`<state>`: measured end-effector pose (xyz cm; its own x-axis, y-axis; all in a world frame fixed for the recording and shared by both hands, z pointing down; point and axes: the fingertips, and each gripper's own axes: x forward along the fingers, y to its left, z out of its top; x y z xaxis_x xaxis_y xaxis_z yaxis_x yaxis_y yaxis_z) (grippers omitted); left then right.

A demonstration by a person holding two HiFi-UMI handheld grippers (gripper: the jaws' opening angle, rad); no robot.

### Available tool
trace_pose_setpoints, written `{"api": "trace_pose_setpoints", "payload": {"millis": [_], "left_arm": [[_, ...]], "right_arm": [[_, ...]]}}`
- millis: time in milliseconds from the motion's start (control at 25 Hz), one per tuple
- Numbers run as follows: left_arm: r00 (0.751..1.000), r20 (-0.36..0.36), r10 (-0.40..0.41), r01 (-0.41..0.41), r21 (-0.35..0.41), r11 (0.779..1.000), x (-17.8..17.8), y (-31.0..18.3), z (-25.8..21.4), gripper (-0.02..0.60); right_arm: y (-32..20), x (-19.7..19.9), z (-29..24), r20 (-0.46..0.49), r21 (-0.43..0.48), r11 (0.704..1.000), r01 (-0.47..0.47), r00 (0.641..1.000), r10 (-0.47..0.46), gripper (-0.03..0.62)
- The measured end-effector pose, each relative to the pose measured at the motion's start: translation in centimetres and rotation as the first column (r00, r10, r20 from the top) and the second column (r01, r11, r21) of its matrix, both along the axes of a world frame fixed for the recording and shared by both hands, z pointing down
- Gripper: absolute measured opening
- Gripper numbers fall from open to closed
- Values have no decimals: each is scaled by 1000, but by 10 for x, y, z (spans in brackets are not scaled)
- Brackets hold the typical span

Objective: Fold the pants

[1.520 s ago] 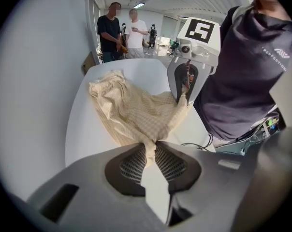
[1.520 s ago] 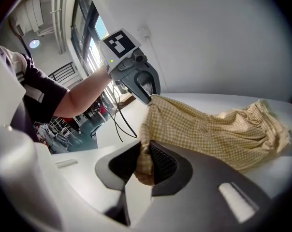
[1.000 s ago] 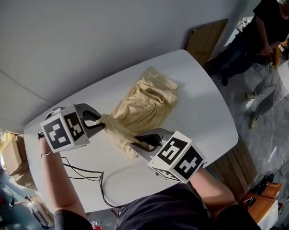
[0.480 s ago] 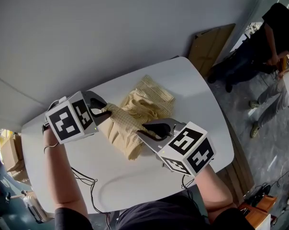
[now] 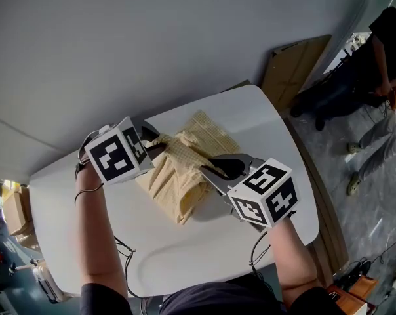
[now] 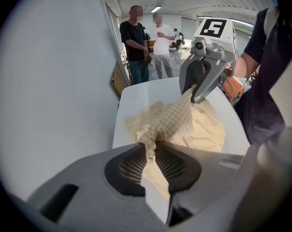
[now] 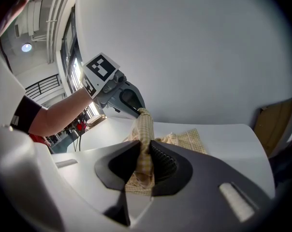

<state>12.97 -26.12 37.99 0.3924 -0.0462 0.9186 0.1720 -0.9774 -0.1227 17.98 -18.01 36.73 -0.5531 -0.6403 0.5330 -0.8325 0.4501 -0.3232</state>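
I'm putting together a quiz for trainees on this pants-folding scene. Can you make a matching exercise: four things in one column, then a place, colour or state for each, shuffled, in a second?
Column one:
1. left tongs
2. pants
3. table
4. cardboard sheet

Column two:
a. white, with rounded corners
b. brown, standing at the wall
c. clamped on a fabric edge
d. pale yellow, checked, bunched up

Pairs: 1-c, 2-d, 3-a, 4-b

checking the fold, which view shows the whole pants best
The head view: it shows the pants nearly whole from above, bunched on the table. The left gripper view shows the pinched edge and far half; the right gripper view only a pinched strip.
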Motion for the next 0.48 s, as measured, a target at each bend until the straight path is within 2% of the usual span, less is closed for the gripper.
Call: {"api": "trace_pose_setpoints", "payload": {"millis": [200, 480], "left_arm": [[1000, -25, -11, 11, -8, 1000, 28, -16, 22, 61], [995, -99, -13, 13, -6, 1000, 72, -33, 48, 84]], "right_arm": [[-14, 28, 23, -6, -12, 999, -47, 999, 47, 66], [-26, 60, 49, -14, -27, 990, -136, 991, 135, 72]]}}
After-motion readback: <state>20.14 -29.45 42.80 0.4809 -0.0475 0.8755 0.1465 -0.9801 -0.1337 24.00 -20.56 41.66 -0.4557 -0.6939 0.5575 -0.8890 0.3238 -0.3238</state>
